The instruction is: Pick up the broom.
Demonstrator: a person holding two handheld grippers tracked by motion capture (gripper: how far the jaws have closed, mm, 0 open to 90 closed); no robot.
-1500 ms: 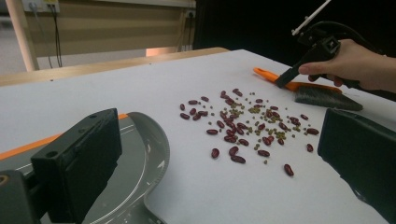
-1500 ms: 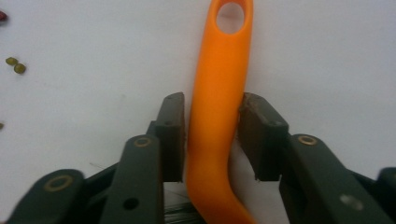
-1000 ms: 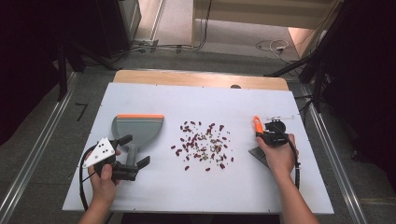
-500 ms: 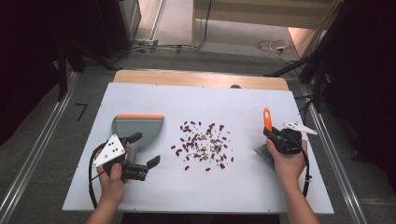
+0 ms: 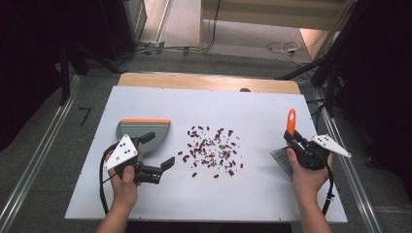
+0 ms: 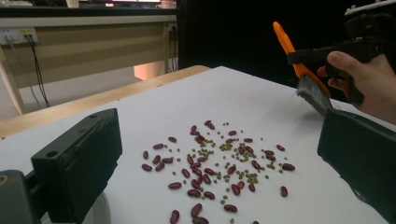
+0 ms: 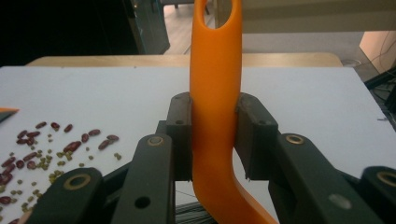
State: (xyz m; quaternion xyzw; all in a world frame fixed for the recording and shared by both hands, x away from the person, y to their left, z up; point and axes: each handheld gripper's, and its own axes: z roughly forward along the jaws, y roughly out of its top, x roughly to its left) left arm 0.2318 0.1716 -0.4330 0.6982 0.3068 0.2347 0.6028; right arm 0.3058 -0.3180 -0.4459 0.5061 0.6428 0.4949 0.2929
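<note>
The right gripper is clamping the orange brush, bristles seemingly just clear of the table. The beans are lying between it and the left gripper, whose jaws are standing apart beside the dustpan

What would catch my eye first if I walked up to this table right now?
Probably the scatter of dark red and small green beans spilled across the middle of the white table. Next, the bright orange-handled brush, clamped in the right gripper and held up at the table's right side. On the left, a grey dustpan with an orange edge lies flat, and the left gripper hovers beside it with its jaws open.
</note>
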